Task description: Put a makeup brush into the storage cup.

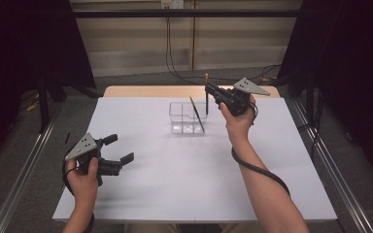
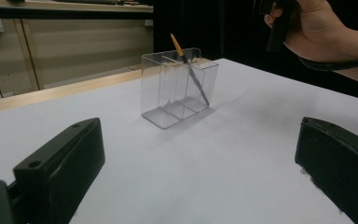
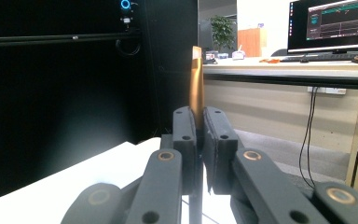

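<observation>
A clear plastic organizer (image 1: 180,112) (image 2: 168,88) with three compartments stands at the far middle of the white table. A thin stick with an orange end (image 1: 197,115) (image 2: 186,65) leans inside it. My right gripper (image 1: 208,92) (image 3: 199,123) hovers just right of and above the organizer, shut on a second thin stick with a brown top (image 1: 206,104) (image 3: 196,79) held upright. The lower tip of that stick hangs by the organizer's right end. My left gripper (image 1: 120,149) (image 2: 200,163) rests low at the table's near left, open, nothing between its fingers.
The white table top (image 1: 199,174) has wooden edging at the far side. Metal rails run along both sides of the table. Black curtains and cables stand behind. In the right gripper view a desk with a monitor (image 3: 333,23) lies beyond.
</observation>
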Available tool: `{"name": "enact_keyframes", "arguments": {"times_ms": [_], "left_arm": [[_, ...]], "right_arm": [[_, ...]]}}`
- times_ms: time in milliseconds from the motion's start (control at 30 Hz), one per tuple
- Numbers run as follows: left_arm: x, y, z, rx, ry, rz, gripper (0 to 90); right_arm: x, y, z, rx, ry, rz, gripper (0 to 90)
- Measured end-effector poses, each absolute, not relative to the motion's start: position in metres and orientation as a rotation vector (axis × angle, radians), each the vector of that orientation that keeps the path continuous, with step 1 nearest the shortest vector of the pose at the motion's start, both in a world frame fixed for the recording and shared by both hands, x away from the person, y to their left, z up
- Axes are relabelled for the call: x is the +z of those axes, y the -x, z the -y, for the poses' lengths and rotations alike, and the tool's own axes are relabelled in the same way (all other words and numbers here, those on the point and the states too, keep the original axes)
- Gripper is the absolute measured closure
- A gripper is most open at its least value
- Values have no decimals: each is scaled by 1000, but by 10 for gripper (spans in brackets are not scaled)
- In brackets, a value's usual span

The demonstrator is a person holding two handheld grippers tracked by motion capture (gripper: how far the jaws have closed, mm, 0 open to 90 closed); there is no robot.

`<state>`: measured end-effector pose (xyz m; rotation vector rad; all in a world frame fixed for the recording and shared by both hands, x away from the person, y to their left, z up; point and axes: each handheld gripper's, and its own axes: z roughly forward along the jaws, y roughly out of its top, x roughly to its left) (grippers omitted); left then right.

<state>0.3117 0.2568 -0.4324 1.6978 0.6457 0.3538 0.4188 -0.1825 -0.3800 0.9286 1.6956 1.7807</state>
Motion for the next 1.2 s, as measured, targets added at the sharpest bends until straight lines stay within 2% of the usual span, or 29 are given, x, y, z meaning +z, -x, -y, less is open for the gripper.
{"name": "enact_keyframes", "arguments": {"times_ms": [1200], "left_arm": [[-432, -311, -255, 352, -1699, -641, 14]], "right_arm": [[-394, -431, 175, 1765, -943, -1721, 845]]}}
